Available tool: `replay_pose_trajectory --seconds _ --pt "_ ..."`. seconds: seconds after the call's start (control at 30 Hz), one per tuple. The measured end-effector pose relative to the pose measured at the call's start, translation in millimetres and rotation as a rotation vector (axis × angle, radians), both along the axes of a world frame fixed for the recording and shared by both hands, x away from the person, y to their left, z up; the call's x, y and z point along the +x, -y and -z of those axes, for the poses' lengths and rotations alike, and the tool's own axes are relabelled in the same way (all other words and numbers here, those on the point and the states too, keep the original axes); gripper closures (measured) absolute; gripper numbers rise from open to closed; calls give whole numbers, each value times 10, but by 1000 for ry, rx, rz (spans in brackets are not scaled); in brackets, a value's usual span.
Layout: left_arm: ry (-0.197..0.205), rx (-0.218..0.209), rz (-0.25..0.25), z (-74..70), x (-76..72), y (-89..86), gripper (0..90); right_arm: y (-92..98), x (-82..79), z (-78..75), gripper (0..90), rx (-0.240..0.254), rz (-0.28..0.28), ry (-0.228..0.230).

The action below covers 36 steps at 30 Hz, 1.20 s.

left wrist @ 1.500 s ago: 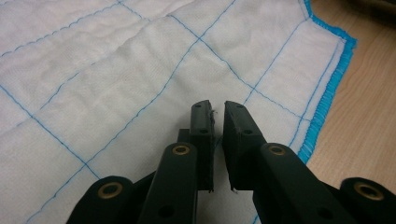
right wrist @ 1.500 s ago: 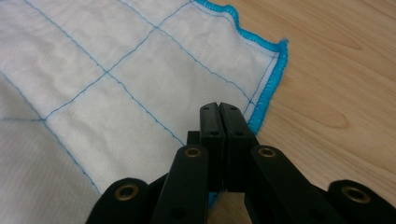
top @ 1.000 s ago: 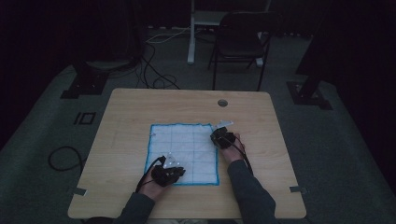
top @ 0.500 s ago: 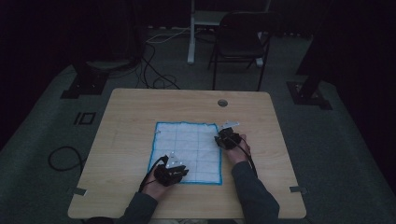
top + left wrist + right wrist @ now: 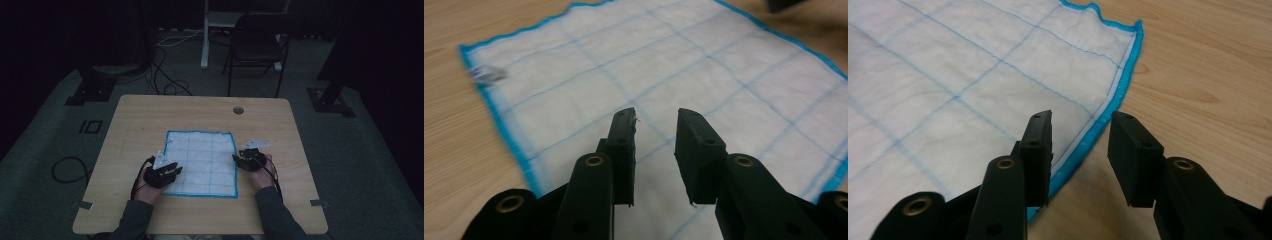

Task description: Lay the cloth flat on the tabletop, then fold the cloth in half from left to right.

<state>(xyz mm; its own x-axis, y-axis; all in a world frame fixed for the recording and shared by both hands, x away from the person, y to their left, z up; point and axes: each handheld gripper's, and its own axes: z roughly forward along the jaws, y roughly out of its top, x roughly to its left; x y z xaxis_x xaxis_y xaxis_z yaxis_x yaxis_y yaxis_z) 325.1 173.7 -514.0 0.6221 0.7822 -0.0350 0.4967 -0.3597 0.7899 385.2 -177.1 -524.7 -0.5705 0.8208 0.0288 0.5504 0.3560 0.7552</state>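
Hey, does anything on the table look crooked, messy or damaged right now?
Nothing stands out. The white cloth with blue grid lines and blue hem lies spread flat on the light wooden table, only its far right edge slightly wavy.

Black fingers (image 5: 623, 150), brass screws, grey-green sleeves (image 5: 134, 220)

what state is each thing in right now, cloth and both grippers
cloth: spread flat on the table, unfolded
left gripper: jaws just been opening, nothing between them, over the cloth
right gripper: jaws just been opening, nothing gripped, over the cloth's blue edge
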Motion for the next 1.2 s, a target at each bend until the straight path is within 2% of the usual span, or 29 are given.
replay_pose_trajectory --seconds 0.17,0.3,0.47,0.67,0.87,1.03,1.2 --pt "-1 -15 -48 28 8 -150 681 53 -139 -1 590 -1 -16 3" --pt "-9 -11 -61 64 5 -204 667 112 -229 54 581 -12 -15 -8" --pt "-28 -23 -107 88 70 -243 666 182 -317 100 573 -7 0 -20" --pt "-38 -18 -154 87 209 -263 638 229 -357 116 568 -4 18 -16" --pt "-30 -6 -202 77 327 -285 618 217 -343 157 568 -10 23 -21" --pt "-58 -3 -231 110 413 -303 608 202 -354 171 563 -26 19 -26" --pt "-82 6 -247 173 480 -290 604 216 -377 164 562 -15 22 -25"
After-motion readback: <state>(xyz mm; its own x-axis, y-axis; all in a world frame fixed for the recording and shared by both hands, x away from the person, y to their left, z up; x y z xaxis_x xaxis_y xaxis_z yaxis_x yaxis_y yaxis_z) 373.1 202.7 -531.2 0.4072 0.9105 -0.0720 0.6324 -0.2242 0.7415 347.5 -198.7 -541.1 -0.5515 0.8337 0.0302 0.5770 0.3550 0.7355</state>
